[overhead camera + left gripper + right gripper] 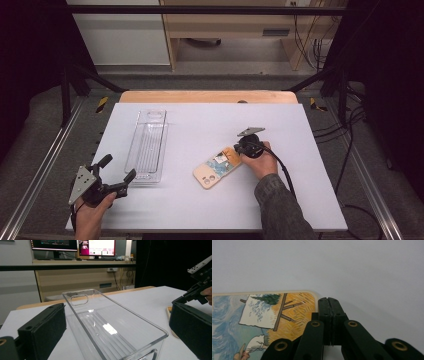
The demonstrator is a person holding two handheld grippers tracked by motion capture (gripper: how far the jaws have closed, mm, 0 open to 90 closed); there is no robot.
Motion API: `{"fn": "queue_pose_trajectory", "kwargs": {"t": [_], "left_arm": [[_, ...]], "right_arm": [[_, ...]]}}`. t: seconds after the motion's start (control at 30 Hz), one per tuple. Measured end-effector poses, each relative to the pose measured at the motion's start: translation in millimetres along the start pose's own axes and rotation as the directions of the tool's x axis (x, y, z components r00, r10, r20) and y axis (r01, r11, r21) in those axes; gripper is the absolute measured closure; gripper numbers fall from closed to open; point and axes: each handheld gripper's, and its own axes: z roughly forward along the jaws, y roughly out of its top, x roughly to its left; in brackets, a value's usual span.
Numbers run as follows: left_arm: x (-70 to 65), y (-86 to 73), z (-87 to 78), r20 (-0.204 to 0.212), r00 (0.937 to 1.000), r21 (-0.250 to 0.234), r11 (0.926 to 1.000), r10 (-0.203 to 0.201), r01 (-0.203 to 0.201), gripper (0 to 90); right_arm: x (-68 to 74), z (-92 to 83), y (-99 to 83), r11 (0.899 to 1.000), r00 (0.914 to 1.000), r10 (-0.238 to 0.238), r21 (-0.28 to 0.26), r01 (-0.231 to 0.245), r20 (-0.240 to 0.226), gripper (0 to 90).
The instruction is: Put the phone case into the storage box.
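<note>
Right claw (329, 300) I've got pinched shut, nothing in it, at phone case (218, 167) corner | left claw (116, 175) wide open, empty, by clear tray (147, 145), tabletop's near-left corner

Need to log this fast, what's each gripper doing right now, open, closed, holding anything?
Left gripper: jaws open, holding nothing, near the clear plastic bin.
Right gripper: jaws closed, nothing between them, beside the phone case.

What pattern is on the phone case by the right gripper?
The phone case bears a painted picture in blue and orange-yellow with a cream rim; clearest in the right gripper view.
</note>
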Motion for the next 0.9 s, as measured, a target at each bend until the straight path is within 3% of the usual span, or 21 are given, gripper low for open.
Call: {"fn": "queue_pose_trajectory", "kwargs": {"t": [0.33,0.57,0.9], "left_arm": [[-0.4,-0.1,0.4,0.005,1.0000,0.002,1.0000,0.001,-0.001,0.7],[-0.7,0.0,0.3,0.006,1.0000,0.003,1.0000,0.003,-0.003,0.7],[-1.4,0.4,0.2,0.006,0.9999,0.000,1.0000,0.008,-0.008,0.8]], "right_arm": [[0.6,2.9,-0.6,1.000,0.9998,0.011,0.009,-0.010,-0.016,90.0],[16.5,2.3,-1.8,0.999,0.9967,-0.038,0.006,0.038,-0.072,90.0],[37.8,2.9,-1.1,0.998,0.9892,-0.068,0.003,0.069,-0.129,90.0]]}}
